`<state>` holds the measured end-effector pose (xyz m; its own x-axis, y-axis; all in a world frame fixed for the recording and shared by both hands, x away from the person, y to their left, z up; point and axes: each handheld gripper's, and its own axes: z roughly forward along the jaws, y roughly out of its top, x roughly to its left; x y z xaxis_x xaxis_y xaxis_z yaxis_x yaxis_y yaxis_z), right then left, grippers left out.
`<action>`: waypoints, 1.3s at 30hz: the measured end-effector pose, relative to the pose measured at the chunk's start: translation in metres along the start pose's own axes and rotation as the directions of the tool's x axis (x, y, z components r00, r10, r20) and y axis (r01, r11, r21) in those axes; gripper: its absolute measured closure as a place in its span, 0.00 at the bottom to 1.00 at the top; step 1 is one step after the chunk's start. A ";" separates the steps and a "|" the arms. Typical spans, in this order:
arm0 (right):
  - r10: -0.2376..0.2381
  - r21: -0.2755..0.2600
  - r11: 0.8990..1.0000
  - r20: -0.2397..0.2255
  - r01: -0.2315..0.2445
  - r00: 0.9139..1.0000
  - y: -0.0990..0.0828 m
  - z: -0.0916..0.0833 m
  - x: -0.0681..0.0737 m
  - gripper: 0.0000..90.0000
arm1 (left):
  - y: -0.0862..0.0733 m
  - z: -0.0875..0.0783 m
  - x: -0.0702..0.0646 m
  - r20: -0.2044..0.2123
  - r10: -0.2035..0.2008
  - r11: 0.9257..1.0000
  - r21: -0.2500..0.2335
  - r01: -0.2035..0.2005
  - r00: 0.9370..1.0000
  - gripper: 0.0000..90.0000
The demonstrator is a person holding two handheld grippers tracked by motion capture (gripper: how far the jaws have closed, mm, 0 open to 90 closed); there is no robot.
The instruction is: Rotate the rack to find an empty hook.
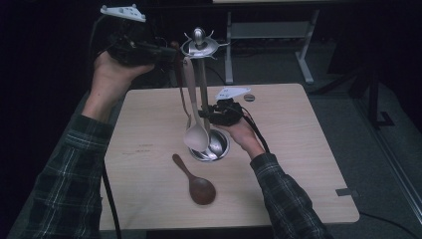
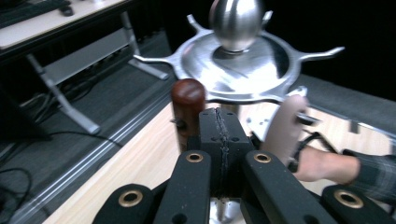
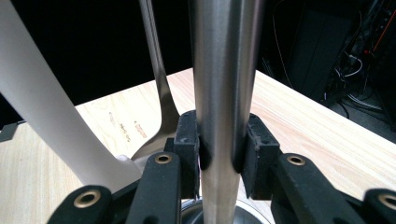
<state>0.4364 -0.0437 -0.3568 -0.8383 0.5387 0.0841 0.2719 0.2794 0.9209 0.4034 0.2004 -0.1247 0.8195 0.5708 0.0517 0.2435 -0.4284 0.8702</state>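
Observation:
A metal utensil stand [image 1: 199, 47] stands mid-table, with a hooked disc [image 2: 243, 65] on top. My right gripper [image 1: 206, 113] is shut on its pole [image 3: 224, 70], pads pressing both sides [image 3: 223, 135]. A pale spoon [image 1: 195, 134] and a metal spoon [image 3: 156, 93] hang from the stand. My left gripper [image 1: 171, 52] is raised beside the disc, jaws shut [image 2: 219, 121]. It holds a brown wooden utensil [image 1: 178, 84] by its handle end [image 2: 187, 100], which sits at the left of the tips and hangs down. A dark wooden spoon [image 1: 199, 186] lies on the table.
The light wooden table [image 1: 298, 149] has open surface on both sides of the stand's round base [image 1: 222, 149]. A small dark disc [image 1: 249, 97] lies near the far edge. Behind the table stands a grey desk frame [image 1: 268, 35] on dark floor.

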 end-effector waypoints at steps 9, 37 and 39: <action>-0.015 0.005 1.000 0.009 0.015 1.000 0.000 0.000 0.001 0.79 | 0.007 0.012 0.006 -0.040 0.007 1.000 0.020 -0.006 0.999 1.00; -0.019 0.013 1.000 0.009 0.019 1.000 0.001 0.000 0.001 0.79 | 0.011 -0.005 -0.030 0.072 0.016 1.000 -0.013 -0.015 0.997 1.00; -0.020 0.014 1.000 0.010 0.020 1.000 0.001 0.000 0.001 0.79 | 0.009 -0.001 -0.029 0.061 0.020 1.000 0.003 -0.020 0.998 1.00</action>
<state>0.4358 -0.0430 -0.3555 -0.8391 0.5404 0.0617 0.2613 0.3010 0.9171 0.3806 0.1808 -0.1179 0.8542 0.5184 0.0391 0.2286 -0.4421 0.8673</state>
